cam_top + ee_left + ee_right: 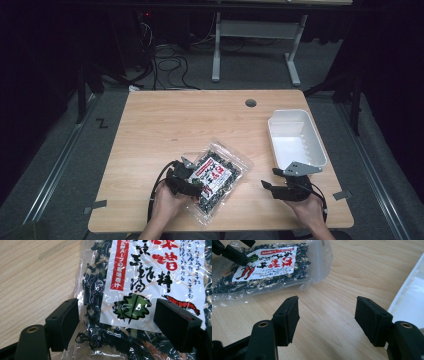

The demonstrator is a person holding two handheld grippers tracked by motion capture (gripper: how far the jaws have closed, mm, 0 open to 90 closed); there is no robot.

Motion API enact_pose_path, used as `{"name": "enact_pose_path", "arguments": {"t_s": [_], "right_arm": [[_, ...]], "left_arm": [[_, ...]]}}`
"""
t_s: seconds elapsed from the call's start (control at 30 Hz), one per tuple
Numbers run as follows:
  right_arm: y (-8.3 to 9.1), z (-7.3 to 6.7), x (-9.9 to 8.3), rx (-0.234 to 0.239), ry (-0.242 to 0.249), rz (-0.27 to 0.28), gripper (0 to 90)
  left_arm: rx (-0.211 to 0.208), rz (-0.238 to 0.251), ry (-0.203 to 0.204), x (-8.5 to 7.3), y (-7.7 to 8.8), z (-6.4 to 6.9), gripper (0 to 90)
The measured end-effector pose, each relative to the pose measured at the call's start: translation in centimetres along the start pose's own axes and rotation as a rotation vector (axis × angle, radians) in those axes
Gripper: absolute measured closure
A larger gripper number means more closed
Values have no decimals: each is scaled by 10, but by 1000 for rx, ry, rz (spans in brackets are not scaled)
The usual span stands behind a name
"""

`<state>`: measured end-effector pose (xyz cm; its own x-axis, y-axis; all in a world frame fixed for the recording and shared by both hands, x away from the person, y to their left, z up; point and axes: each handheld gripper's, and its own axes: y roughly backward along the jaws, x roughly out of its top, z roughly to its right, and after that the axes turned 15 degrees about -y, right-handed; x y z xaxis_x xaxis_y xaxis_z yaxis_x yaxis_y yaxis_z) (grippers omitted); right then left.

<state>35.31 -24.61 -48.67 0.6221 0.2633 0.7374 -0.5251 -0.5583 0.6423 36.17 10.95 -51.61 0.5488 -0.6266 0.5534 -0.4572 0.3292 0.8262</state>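
Note:
A clear plastic bag of dark dried flakes with a white and red printed label lies flat on the wooden table, near its front edge. My left gripper is at the bag's left side. In the left gripper view the bag lies between the wide-apart jaws of the left gripper, which is open. My right gripper stands to the right of the bag and is apart from it. In its own view the right gripper is open over bare wood, with the bag farther off.
A white plastic tray stands at the table's right side, just beyond the right gripper, and its rim shows beside the right jaw. A round cable hole sits near the far edge. Cables and a desk frame lie on the floor behind.

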Motion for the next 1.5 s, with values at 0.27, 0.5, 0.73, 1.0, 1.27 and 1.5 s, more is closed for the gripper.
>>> {"name": "enact_pose_path", "arguments": {"t_s": [0.27,0.5,0.73,1.0,1.27,1.5], "right_arm": [[1,-1,5,-8,-23,-41,385],[-3,-3,12,-17,-24,-83,402],[-8,-4,19,-1,-44,-102,394],[-19,-7,32,17,-62,-126,392],[-33,-13,49,-4,-57,-156,408],[-51,-14,58,-27,-67,-201,447]], "left_arm": [[-12,3,-20,0,1,2,218],[-24,8,-37,-1,1,5,221],[-27,12,-44,-2,2,8,221],[-38,19,-53,-2,2,11,221],[-46,18,-64,-2,3,13,221],[-52,17,-74,-2,3,13,221]]}}
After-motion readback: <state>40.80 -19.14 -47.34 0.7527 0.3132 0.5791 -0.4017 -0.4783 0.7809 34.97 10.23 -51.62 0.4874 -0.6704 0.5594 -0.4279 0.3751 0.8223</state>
